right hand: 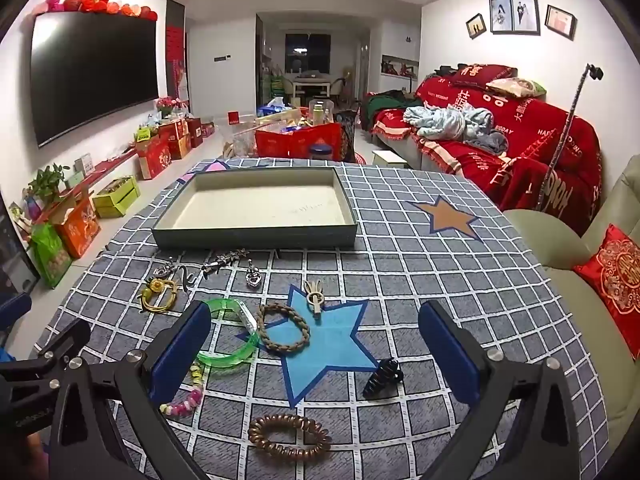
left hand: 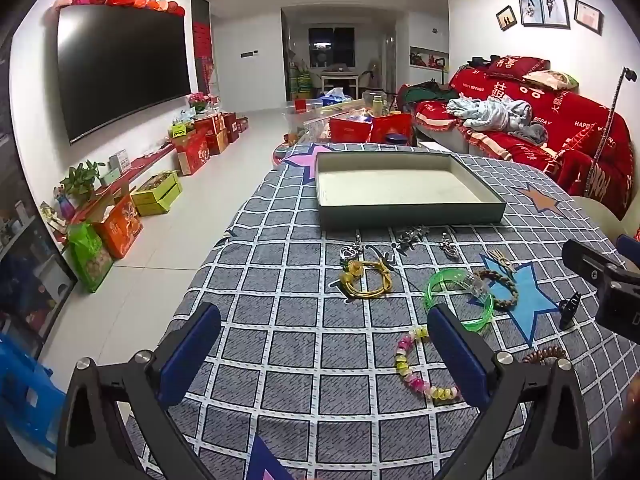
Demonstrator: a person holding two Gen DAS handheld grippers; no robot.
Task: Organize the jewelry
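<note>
- jewelry is lying loose on the table (right hand: 460,280), just short of the empty tray (right hand: 256,236); nothing is sorted yet.
- i am hovering the left gripper (left hand: 324,352) and right gripper (right hand: 316,356), jaws wide, holding nothing.
- next i am likely picking the brown coil bracelet (right hand: 289,437).

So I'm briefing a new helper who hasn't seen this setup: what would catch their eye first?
Probably the empty shallow grey box at the far side of the checked tablecloth, with jewelry scattered loose in front of it. The translucent green bangle and the braided brown bracelet stand out, lying by the blue star printed on the cloth. Behind, a red-covered sofa fills the right side.
</note>
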